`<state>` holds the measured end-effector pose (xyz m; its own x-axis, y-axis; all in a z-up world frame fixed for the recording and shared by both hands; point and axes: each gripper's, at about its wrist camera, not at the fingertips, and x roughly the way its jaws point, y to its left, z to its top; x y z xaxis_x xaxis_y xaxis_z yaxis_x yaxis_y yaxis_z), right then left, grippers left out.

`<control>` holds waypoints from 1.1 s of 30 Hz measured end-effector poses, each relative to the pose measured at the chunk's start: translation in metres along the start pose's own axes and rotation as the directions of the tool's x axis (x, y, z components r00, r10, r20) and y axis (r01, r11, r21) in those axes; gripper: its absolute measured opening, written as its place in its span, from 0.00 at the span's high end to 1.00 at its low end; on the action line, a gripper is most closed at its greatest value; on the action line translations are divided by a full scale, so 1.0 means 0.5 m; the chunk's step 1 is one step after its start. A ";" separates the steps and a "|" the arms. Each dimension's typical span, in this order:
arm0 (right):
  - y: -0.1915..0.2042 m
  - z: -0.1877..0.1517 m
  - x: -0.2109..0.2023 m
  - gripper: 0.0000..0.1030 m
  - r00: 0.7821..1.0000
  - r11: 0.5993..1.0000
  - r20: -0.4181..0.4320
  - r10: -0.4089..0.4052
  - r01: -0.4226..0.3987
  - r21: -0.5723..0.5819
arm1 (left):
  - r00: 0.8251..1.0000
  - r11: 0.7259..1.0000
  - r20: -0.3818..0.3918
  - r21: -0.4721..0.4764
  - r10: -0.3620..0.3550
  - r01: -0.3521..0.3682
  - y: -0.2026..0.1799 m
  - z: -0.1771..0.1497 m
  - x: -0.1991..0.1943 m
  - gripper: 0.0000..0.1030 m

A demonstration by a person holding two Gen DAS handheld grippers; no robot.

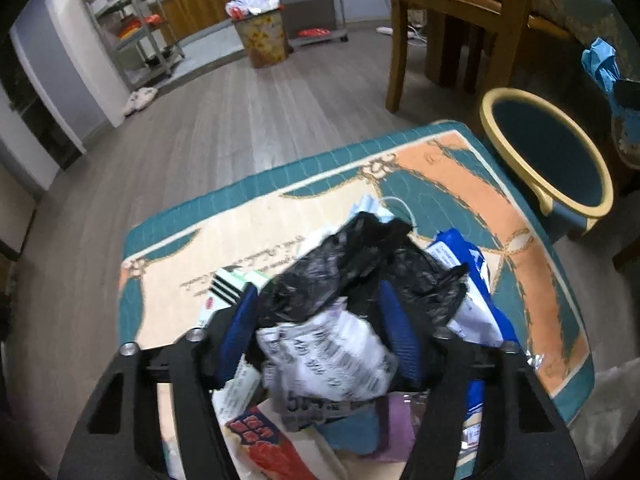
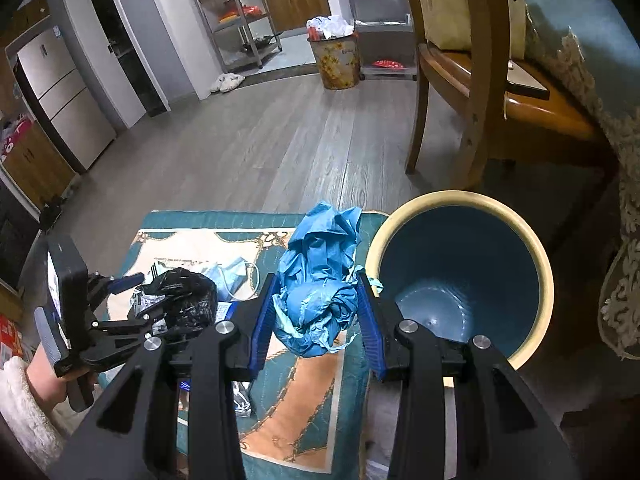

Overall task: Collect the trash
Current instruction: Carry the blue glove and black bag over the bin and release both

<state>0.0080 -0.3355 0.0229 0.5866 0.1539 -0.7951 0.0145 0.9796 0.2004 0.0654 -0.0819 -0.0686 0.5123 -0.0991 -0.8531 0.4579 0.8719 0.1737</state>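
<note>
My left gripper (image 1: 320, 300) is shut on a bundle of crumpled black plastic bag (image 1: 360, 264) and a white printed wrapper (image 1: 324, 356), held over a pile of wrappers on the patterned mat (image 1: 460, 168). It also shows in the right wrist view (image 2: 160, 300). My right gripper (image 2: 316, 300) is shut on a crumpled blue plastic wad (image 2: 316, 276), held above the mat just left of the blue trash bin (image 2: 460, 272). The bin (image 1: 548, 160) has a cream rim and looks empty.
More trash lies on the mat: a blue pouch (image 1: 464, 256), a face mask (image 2: 236, 272), a red-printed packet (image 1: 264, 440). A wooden chair (image 2: 472, 92) stands behind the bin. A full flowered bin (image 2: 336, 60) and metal shelves (image 2: 240, 20) stand far back.
</note>
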 end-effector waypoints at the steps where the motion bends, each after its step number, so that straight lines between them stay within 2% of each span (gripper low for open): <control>1: -0.003 0.000 -0.001 0.63 1.000 1.000 0.000 -0.001 0.001 0.002 | 1.000 1.000 -0.008 -0.003 0.013 -0.013 0.001 0.000 0.001 0.67; 3: -0.010 0.001 -0.004 0.63 1.000 1.000 0.002 0.000 0.000 0.012 | 1.000 1.000 -0.016 -0.020 -0.009 0.008 0.007 0.001 -0.001 0.86; 5: -0.018 0.001 -0.009 0.63 1.000 1.000 0.007 0.003 -0.003 0.023 | 1.000 0.999 -0.003 -0.040 -0.017 0.017 0.011 0.008 -0.016 0.93; 8: -0.028 0.005 -0.018 0.63 1.000 0.999 0.020 -0.002 0.001 0.036 | 0.998 0.998 0.065 -0.066 -0.002 0.007 0.018 0.027 -0.060 0.94; 11: -0.050 0.011 -0.029 0.63 0.999 0.998 0.036 -0.011 0.009 0.066 | 0.989 0.994 0.145 -0.101 -0.017 0.032 0.023 0.051 -0.112 0.94; 15: -0.088 0.017 -0.033 0.63 0.998 0.995 0.046 -0.032 0.027 0.098 | 0.962 0.986 0.261 -0.123 -0.076 0.111 -0.001 0.100 -0.175 0.94; 18: -0.135 0.016 -0.024 0.63 0.997 0.989 0.033 -0.071 0.066 0.133 | 0.943 0.978 0.304 -0.109 -0.137 0.178 -0.043 0.129 -0.182 0.94; 20: -0.170 0.013 -0.013 0.63 0.995 0.983 0.015 -0.103 0.100 0.154 | 0.933 0.970 0.305 -0.088 -0.192 0.228 -0.090 0.148 -0.169 0.94; 26: -0.270 -0.011 0.033 0.63 0.982 0.963 -0.071 -0.178 0.188 0.194 | 0.928 0.954 0.234 -0.004 -0.291 0.300 -0.216 0.201 -0.096 0.94; 33: -0.324 -0.024 0.071 0.63 0.976 0.951 -0.128 -0.178 0.204 0.233 | 0.911 0.920 0.165 -0.041 -0.377 0.389 -0.291 0.238 -0.007 0.94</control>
<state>0.0166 -0.4873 -0.0449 0.4665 -0.0079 -0.8845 0.3226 0.9326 0.1618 0.0835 -0.2656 -0.0325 0.4140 -0.4984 -0.7618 0.5904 0.7839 -0.1920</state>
